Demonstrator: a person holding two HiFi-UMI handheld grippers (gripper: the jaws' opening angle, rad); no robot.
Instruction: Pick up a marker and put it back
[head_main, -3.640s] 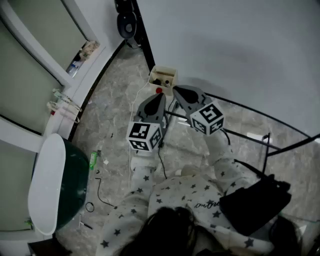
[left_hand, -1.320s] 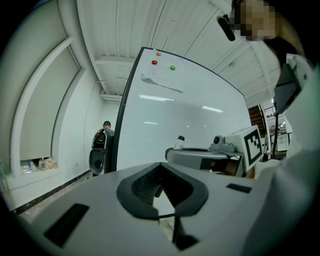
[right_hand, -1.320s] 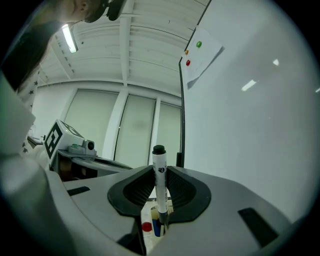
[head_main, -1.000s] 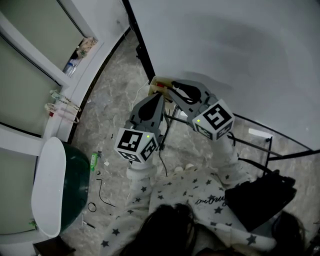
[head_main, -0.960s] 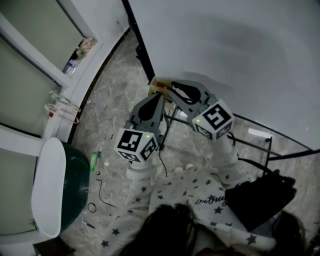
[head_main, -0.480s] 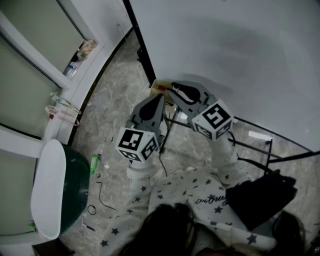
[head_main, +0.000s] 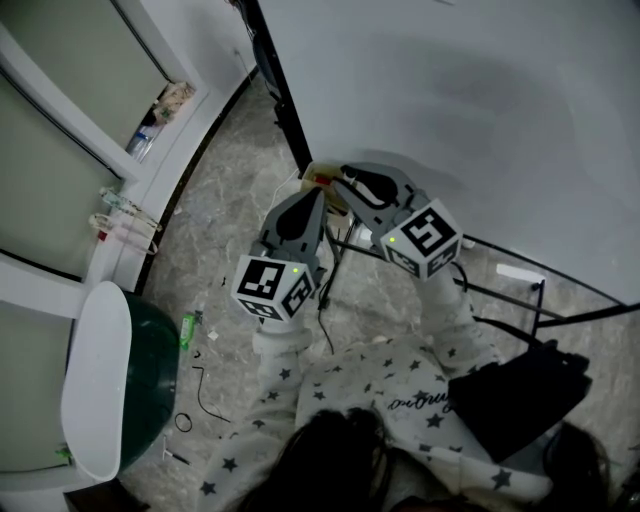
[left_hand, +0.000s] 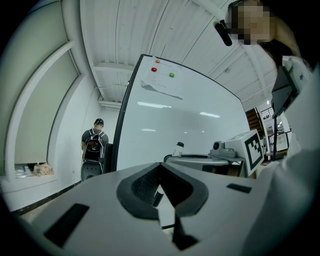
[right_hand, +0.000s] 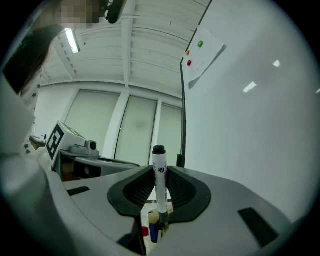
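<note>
A white marker with a black cap (right_hand: 159, 187) stands upright between the pads of my right gripper (right_hand: 160, 167), which is shut on it. Just under its lower end is the cream marker holder (right_hand: 145, 216), with a red marker (right_hand: 144, 231) and a blue marker (right_hand: 153, 235) inside. In the head view the right gripper (head_main: 347, 180) has its tip at the holder (head_main: 316, 177), at the foot of the whiteboard (head_main: 470, 110). My left gripper (head_main: 314, 197) hangs beside it, jaws together with nothing held. The left gripper (left_hand: 162, 172) faces the board.
A green bin with a white lid (head_main: 105, 385) stands at the left. The board's black stand bars (head_main: 500, 290) cross the floor, and a black bag (head_main: 510, 400) lies at the right. Cables (head_main: 200, 385) lie loose. A person with a backpack (left_hand: 94, 145) stands far off.
Since the earliest frame both grippers have moved up to the holder at the board's foot. Over the last second they have hardly shifted.
</note>
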